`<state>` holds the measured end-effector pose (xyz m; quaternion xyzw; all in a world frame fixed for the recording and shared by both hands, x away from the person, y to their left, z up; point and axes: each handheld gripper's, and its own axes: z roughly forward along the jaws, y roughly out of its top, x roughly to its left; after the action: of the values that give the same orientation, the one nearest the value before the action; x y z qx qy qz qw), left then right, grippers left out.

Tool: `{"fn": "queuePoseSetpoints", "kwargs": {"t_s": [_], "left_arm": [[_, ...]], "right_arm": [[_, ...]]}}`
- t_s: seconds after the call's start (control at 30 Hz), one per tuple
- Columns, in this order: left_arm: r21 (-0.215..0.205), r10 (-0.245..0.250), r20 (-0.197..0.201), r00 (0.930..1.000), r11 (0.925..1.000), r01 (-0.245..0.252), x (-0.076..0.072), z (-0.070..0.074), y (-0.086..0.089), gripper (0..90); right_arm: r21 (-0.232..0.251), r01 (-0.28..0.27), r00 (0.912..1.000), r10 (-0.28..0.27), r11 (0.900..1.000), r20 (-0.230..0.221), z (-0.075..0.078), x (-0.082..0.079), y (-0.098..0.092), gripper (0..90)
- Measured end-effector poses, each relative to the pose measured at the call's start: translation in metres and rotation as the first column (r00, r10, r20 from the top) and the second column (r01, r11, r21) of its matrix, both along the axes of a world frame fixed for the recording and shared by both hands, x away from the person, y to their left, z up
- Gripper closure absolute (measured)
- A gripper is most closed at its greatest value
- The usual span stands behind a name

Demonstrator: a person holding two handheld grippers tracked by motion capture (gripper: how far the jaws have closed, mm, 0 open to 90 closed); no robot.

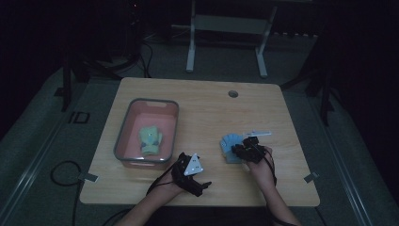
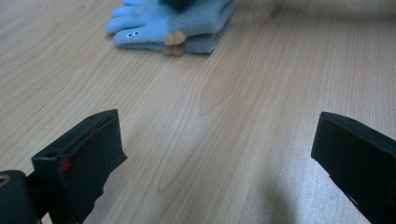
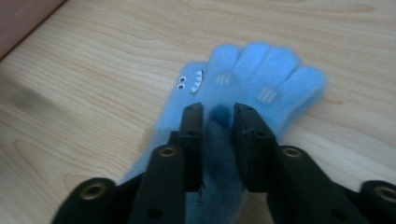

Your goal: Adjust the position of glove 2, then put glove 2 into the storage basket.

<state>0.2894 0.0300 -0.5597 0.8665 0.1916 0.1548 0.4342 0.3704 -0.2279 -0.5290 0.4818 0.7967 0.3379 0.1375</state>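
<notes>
A light blue glove (image 1: 229,145) with a small monster face lies flat on the wooden table (image 1: 202,113), right of centre. My right gripper (image 1: 241,150) sits over its cuff end, coming from the near side. In the right gripper view, my right gripper (image 3: 218,109) has its jaws a little apart, and a raised fold of the blue glove (image 3: 261,79) stands between them. My left gripper (image 1: 196,173) rests near the front edge, left of the glove. In the left gripper view, my left gripper (image 2: 219,123) is wide open over bare wood, and the blue glove (image 2: 187,23) lies ahead.
A grey-rimmed bin (image 1: 123,136) with a pink floor stands on the table's left half, and a pale green glove (image 1: 150,140) lies inside it. A round cable hole (image 1: 233,93) sits near the far edge. A white metal frame (image 1: 226,28) stands beyond the table.
</notes>
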Motion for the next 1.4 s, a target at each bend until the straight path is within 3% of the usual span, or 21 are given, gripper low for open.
{"fn": "queuePoseSetpoints", "kwargs": {"t_s": [0.1, 0.53, 0.9, 1.13, 1.4], "left_arm": [[0.031, -0.007, -0.001, 1.0000, 0.9995, 0.007, 0.000, 0.002, -0.004, 2.3], [0.018, -0.073, -0.049, 0.9962, 0.9971, 0.074, 0.012, 0.013, -0.024, 2.3], [0.049, -0.152, 0.011, 0.9883, 0.9873, 0.151, 0.033, 0.026, -0.056, 7.5], [0.078, -0.175, 0.055, 0.9831, 0.9823, 0.170, 0.047, 0.024, -0.074, 17.4], [0.129, -0.228, 0.083, 0.9700, 0.9677, 0.217, 0.060, 0.020, -0.097, 21.6]], "right_arm": [[-0.003, -0.007, 0.9998, 0.007, 1.000, 0.018, 0.007, -0.001, -0.004, 65.2], [-0.025, -0.060, 0.9949, 0.062, 0.998, 0.080, 0.026, 0.005, -0.032, 55.0], [0.001, -0.083, 0.9932, 0.082, 0.997, 0.083, 0.032, 0.020, -0.043, 55.7], [0.022, -0.087, 0.9938, 0.085, 0.996, 0.072, 0.031, 0.028, -0.044, 57.2], [0.018, -0.092, 0.9950, 0.091, 0.996, 0.040, 0.022, 0.044, -0.034, 53.2]]}}
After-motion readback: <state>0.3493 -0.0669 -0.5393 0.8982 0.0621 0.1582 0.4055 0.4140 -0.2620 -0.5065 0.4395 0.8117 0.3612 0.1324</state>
